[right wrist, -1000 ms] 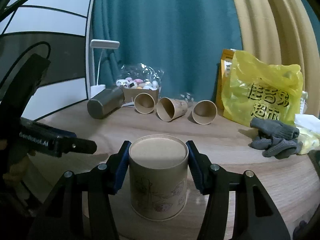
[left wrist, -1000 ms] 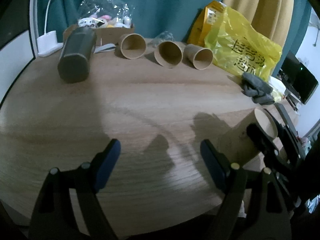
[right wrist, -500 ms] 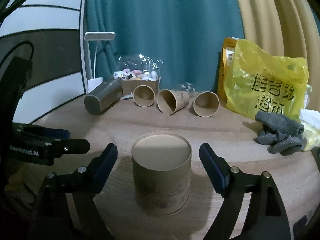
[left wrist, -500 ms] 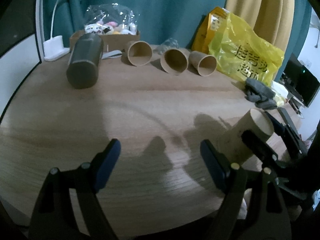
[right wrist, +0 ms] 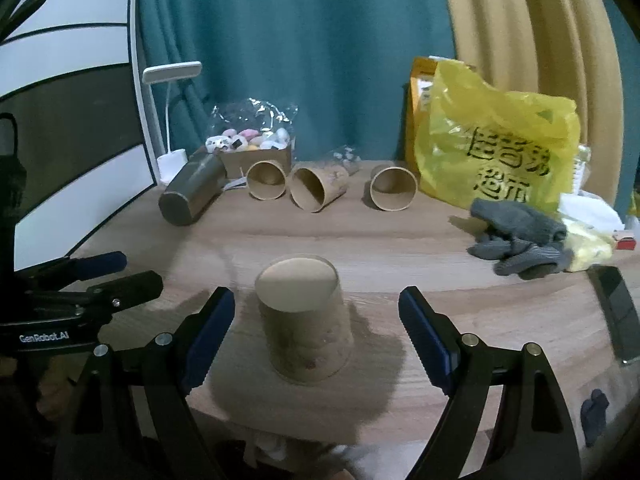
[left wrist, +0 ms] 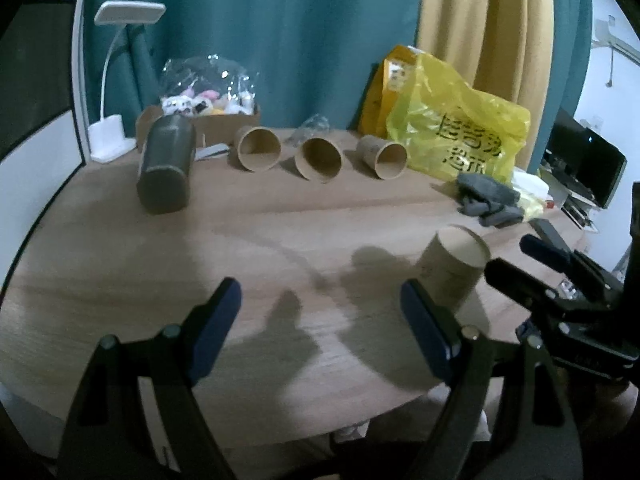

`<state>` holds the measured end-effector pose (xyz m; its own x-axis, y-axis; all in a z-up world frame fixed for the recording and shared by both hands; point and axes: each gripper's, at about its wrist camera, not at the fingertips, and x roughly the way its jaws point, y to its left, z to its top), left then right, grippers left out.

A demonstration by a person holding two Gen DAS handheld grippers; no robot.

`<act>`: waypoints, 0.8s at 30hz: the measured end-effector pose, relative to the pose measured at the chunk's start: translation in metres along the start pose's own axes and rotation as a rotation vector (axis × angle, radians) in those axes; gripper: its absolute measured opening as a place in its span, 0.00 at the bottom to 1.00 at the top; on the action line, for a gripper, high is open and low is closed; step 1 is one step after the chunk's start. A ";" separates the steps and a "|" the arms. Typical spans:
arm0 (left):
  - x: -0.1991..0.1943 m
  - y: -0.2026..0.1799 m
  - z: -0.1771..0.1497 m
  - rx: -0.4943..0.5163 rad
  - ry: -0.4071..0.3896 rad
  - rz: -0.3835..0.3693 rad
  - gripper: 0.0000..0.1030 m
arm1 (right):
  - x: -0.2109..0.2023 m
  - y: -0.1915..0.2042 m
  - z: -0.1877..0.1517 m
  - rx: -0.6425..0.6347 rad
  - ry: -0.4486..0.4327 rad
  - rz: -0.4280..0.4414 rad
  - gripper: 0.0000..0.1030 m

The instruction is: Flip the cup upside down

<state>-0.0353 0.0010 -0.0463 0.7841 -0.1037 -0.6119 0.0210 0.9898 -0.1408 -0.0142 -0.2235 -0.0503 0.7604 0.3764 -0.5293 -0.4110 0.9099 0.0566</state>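
A brown paper cup (right wrist: 304,316) stands upside down on the wooden table (right wrist: 360,240), its flat base up. My right gripper (right wrist: 316,328) is open, its blue pads on either side of the cup and apart from it. The cup also shows in the left wrist view (left wrist: 456,268), at the right near the table's front edge, with the right gripper (left wrist: 536,256) just behind it. My left gripper (left wrist: 320,316) is open and empty over the table's front part. Three more paper cups (left wrist: 318,159) lie on their sides at the back.
A dark metal tumbler (left wrist: 166,164) lies on its side at the back left. A yellow plastic bag (left wrist: 452,128), grey gloves (left wrist: 488,200), a cardboard box of small toys (left wrist: 208,112) and a white lamp (left wrist: 110,80) stand along the back. A phone (right wrist: 616,308) lies at the right edge.
My right gripper has opened, let go of the upside-down cup and drawn back a little. The left gripper has stayed open and its view has pulled back.
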 end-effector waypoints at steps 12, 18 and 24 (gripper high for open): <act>-0.038 -0.012 -0.011 0.009 -0.062 0.008 0.81 | -0.036 -0.001 -0.009 0.003 -0.030 -0.025 0.84; -0.045 -0.015 -0.009 0.017 -0.083 0.013 0.81 | -0.045 -0.002 -0.008 0.011 -0.049 -0.034 0.84; -0.046 -0.017 -0.008 0.022 -0.086 0.018 0.81 | -0.046 -0.003 -0.006 0.011 -0.047 -0.030 0.84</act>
<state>-0.0768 -0.0115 -0.0226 0.8345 -0.0781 -0.5454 0.0196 0.9935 -0.1123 -0.0515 -0.2446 -0.0310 0.7952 0.3562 -0.4907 -0.3821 0.9227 0.0505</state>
